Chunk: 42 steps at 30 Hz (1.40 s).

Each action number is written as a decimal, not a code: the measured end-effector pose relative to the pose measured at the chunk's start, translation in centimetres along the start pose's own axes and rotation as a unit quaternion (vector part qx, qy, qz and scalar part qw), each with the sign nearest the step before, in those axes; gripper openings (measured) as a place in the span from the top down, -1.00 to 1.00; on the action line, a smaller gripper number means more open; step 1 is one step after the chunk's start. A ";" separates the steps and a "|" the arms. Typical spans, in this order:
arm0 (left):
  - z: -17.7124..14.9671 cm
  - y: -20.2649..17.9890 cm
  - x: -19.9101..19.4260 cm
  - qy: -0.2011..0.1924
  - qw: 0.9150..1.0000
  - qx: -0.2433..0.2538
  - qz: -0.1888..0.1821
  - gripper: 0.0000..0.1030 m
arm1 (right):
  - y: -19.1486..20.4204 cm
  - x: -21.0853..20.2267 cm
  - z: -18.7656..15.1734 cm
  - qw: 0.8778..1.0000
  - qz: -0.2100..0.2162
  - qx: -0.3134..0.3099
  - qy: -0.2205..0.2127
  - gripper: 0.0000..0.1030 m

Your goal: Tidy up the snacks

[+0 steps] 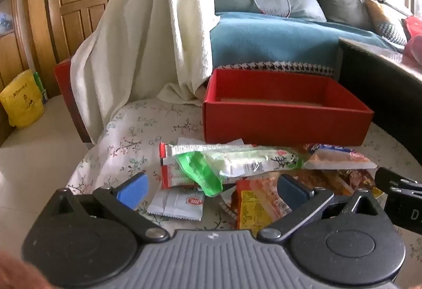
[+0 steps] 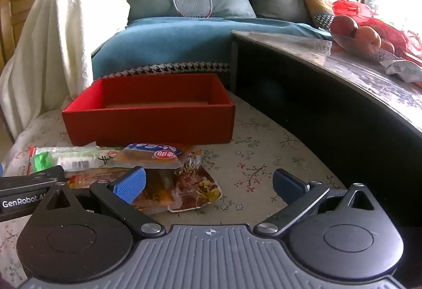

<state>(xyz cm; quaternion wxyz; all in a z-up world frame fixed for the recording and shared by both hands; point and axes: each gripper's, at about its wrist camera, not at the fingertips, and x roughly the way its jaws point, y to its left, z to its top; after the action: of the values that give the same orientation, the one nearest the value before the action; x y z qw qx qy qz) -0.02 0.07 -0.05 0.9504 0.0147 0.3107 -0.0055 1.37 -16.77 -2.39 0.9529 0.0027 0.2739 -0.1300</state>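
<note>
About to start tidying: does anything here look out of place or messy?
Yes: the snack packets lie in a loose, overlapping heap on the floral cloth, in front of the red box, which looks empty. A badminton racket leans on the sofa cushions.

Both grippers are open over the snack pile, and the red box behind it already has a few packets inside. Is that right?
Not quite: the red box holds no packets; the right wrist view shows its bare bottom. The rest stands: the left gripper and right gripper are both open over the snack pile, with the box behind it.
</note>
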 end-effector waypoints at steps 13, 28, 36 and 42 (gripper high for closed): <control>-0.4 -0.6 0.9 0.020 1.000 0.010 -0.003 -0.93 | 0.5 0.7 -0.5 1.000 0.005 -0.009 0.018 -1.00; -0.5 -0.7 0.9 0.029 1.000 0.007 0.001 -0.92 | 0.4 0.9 -0.9 1.000 0.006 -0.011 0.024 -1.00; -0.7 -0.7 0.9 0.033 0.999 0.008 0.001 -0.91 | 0.4 1.1 -0.9 0.999 0.008 -0.012 0.031 -1.00; -1.0 -0.6 0.9 0.032 0.999 0.018 -0.009 -0.91 | 0.4 1.3 -0.8 0.999 0.009 -0.013 0.037 -1.00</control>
<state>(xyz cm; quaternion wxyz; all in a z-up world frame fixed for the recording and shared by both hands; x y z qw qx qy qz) 0.14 -0.46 -1.38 0.9393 0.0289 0.3413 -0.0192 2.11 -16.61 -3.72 0.9434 -0.0023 0.3103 -0.1174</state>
